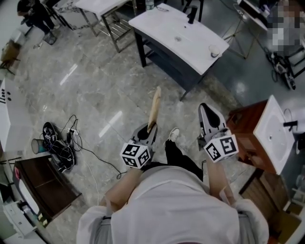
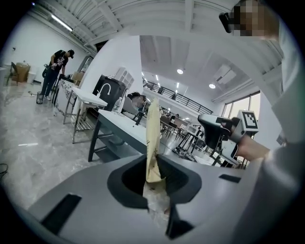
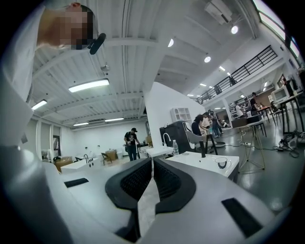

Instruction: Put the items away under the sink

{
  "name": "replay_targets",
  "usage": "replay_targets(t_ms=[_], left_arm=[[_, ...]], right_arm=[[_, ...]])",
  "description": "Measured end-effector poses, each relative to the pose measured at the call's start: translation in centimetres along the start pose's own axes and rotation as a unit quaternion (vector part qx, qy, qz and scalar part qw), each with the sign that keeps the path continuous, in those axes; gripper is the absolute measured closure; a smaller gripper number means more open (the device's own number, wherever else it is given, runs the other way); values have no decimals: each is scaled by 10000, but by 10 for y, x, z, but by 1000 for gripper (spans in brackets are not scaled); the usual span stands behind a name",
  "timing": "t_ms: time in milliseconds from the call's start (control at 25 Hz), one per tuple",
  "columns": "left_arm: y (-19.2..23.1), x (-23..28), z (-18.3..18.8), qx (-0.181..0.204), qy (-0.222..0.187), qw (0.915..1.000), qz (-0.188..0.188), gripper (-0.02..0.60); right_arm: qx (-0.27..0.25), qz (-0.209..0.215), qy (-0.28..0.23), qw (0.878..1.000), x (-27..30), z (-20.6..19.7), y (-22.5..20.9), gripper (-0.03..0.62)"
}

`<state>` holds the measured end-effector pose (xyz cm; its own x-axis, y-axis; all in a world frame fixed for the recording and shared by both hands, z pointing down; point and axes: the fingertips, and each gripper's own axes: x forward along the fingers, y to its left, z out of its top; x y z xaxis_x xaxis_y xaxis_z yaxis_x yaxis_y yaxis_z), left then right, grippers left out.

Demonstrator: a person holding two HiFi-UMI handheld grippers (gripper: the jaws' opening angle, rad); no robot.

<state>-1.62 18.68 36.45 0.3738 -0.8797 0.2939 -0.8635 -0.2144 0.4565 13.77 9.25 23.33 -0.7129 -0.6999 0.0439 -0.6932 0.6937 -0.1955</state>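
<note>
My left gripper (image 1: 149, 128) is shut on a thin, flat tan item (image 1: 154, 107) that stands upright out of its jaws, seen edge-on. In the left gripper view the same yellowish item (image 2: 152, 133) is pinched between the jaws of the left gripper (image 2: 155, 167), and the right gripper (image 2: 215, 129) shows to the right. My right gripper (image 1: 206, 107) is held beside it at waist height, shut and empty; in its own view the right gripper (image 3: 152, 164) has its jaws pressed together. The sink (image 1: 275, 129), a white basin on a brown cabinet (image 1: 244, 127), stands at the right.
A white table (image 1: 164, 26) on dark legs stands ahead. Cables and shoes (image 1: 58, 145) lie on the marble floor to the left. A dark brown cabinet (image 1: 44, 185) sits at the lower left. A person (image 1: 34, 13) stands at the far back left.
</note>
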Motion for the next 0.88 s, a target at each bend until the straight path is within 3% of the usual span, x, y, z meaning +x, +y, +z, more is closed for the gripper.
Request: replay_targets(t_ms=[280,520,880], left_arm=[[-11,75,47,444,52,9990,-38,531],[-23,140,79,554,31,9985,-38,531],[-29,184,107,755,-48,9970,172,531]], right_arm=[[184,25,-175,9997,32,22,-60,553],[281,201,-372,9987,68,41,-104,553],[454,512,-419,9968,105,48,-147,554]])
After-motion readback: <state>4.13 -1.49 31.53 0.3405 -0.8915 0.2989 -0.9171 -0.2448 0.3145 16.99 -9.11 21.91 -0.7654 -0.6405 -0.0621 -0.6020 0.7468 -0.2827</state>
